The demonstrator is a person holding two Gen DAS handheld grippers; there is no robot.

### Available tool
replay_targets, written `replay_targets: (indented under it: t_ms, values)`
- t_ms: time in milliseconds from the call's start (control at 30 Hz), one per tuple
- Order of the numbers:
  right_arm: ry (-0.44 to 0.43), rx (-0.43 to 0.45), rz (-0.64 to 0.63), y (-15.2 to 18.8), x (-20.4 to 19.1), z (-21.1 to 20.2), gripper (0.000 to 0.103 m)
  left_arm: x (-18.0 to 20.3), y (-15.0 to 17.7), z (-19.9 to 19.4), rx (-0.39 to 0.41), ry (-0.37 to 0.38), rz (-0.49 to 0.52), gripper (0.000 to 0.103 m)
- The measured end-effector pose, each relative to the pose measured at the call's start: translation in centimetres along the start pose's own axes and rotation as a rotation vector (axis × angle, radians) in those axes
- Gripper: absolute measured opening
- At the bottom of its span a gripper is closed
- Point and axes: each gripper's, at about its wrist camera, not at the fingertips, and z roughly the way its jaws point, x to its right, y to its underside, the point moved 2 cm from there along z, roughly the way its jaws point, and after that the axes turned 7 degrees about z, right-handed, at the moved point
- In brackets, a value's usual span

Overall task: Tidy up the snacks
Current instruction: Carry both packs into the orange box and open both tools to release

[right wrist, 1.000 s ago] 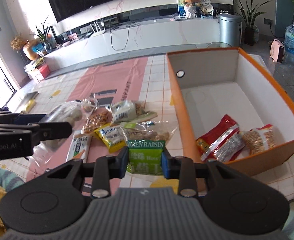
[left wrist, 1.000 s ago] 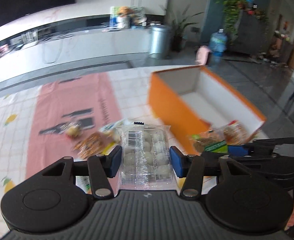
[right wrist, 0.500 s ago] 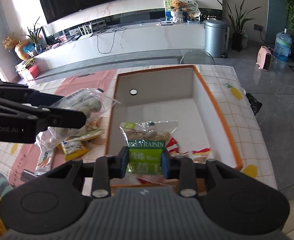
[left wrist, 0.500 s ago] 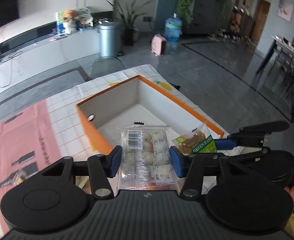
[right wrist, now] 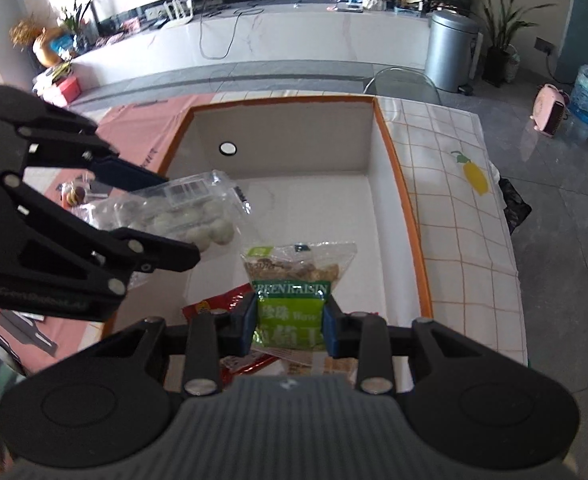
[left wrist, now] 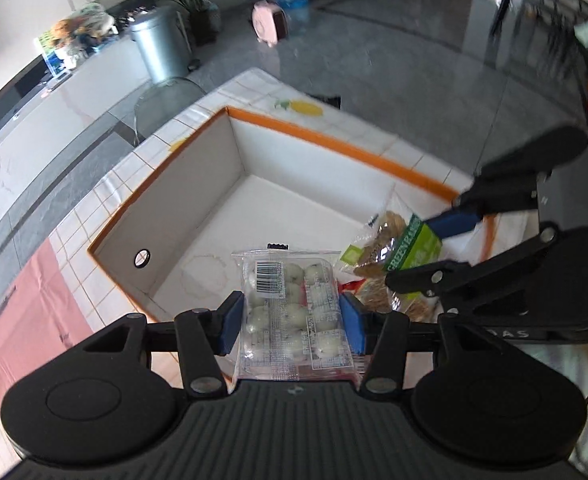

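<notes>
My left gripper (left wrist: 290, 322) is shut on a clear pack of white round sweets (left wrist: 292, 312) and holds it above the near part of the orange box (left wrist: 333, 146). It also shows in the right wrist view (right wrist: 190, 216). My right gripper (right wrist: 290, 322) is shut on a green raisin bag (right wrist: 292, 300) and holds it over the same box (right wrist: 397, 184). The raisin bag also shows in the left wrist view (left wrist: 397, 258). A red snack packet (right wrist: 218, 308) lies on the box floor below.
The box stands on a table with a white checked cloth (right wrist: 461, 208) and a pink mat (left wrist: 26, 320). Loose snacks (right wrist: 72, 196) lie on the mat left of the box. The table edge and grey floor (right wrist: 565, 208) are at right.
Both grippers have moved with their packets from over the snack pile to above the inside of the orange box, and now tilt further down into it.
</notes>
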Motion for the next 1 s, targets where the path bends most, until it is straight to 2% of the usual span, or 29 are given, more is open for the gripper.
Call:
replay_targets:
  t_ms: [267, 500, 833, 1000]
  values:
    - [0.004, -0.092, -0.097, -2.1, 0.6, 4.1, 0.031, -0.3, -0.8, 4.4, -0.13, -0.013, 0.152, 0.059]
    - [-0.008, -0.16, -0.145, -2.6, 0.8, 7.3, 0.031, -0.5, -0.2, 7.8, -0.227, 0.006, 0.229, 0.059]
    - [0.005, -0.217, -0.166, -3.1, 1.1, 8.9, 0.031, -1.2, -0.3, 9.7, -0.219, 0.041, 0.233, 0.061]
    - [0.026, -0.242, -0.153, -3.7, 1.0, 9.3, 0.032, -1.8, 0.2, 9.8, -0.205, 0.055, 0.199, 0.07]
